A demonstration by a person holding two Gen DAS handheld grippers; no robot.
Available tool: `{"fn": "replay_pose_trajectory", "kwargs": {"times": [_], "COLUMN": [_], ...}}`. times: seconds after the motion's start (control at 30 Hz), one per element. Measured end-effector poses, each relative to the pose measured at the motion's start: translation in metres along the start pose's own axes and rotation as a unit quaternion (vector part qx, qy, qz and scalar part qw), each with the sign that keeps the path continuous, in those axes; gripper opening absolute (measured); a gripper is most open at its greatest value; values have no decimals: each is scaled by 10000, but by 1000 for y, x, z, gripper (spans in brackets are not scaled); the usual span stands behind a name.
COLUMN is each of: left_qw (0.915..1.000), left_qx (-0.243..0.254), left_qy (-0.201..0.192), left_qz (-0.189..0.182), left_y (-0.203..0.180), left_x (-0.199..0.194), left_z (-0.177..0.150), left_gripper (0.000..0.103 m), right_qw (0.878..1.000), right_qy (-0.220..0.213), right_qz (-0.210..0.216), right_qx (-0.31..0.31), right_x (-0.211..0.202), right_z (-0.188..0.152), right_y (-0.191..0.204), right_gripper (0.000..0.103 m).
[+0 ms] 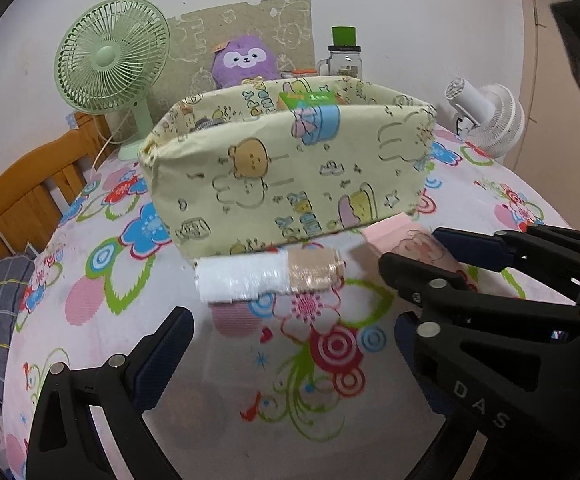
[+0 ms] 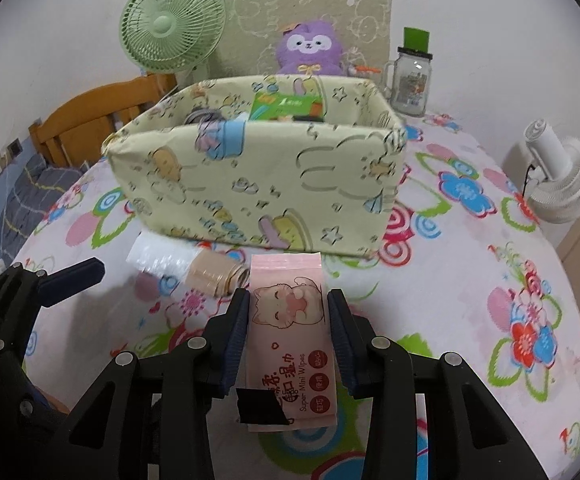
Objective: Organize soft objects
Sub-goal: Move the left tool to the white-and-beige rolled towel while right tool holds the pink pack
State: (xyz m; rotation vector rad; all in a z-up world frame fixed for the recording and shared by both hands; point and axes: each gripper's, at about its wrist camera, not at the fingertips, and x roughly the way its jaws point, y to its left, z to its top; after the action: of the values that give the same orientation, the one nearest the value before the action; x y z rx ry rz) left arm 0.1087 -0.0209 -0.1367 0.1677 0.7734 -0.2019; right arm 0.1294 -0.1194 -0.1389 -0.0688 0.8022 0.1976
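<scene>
Wipes packet (image 2: 290, 332) is sitting pinched between both pads of the right gripper (image 2: 289, 320), just in front of the fabric basket (image 2: 258, 176), probably going inside. Left gripper (image 1: 290, 344) is hanging spread and empty near the wrapped roll (image 1: 270, 276).

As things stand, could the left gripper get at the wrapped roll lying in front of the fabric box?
Probably yes. The left gripper is open and empty, and the wrapped roll lies straight ahead on bare tablecloth, with nothing between them. The fabric box sits close behind it.
</scene>
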Motion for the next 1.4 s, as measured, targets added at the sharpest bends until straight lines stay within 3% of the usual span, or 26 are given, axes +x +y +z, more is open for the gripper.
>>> {"fn": "replay_pose_trajectory", "kwargs": {"times": [0.77, 1.13, 1.4], "left_qw": [9991, 9992, 9995], "left_qx": [-249, -182, -158], "left_qy": [312, 355, 287], "left_qz": [163, 46, 22], "left_y": [10, 9, 3], "left_x": [39, 43, 37], "left_z": [22, 23, 20], "left_gripper": [101, 78, 74], "right_qw": [9995, 9992, 9992], "right_qy": [99, 145, 133], "right_qz": [-16, 18, 37], "right_qx": [310, 362, 369], "right_x": [22, 25, 21], "right_z": [14, 14, 11], "right_y": [-16, -17, -19], "right_gripper": [42, 42, 42]}}
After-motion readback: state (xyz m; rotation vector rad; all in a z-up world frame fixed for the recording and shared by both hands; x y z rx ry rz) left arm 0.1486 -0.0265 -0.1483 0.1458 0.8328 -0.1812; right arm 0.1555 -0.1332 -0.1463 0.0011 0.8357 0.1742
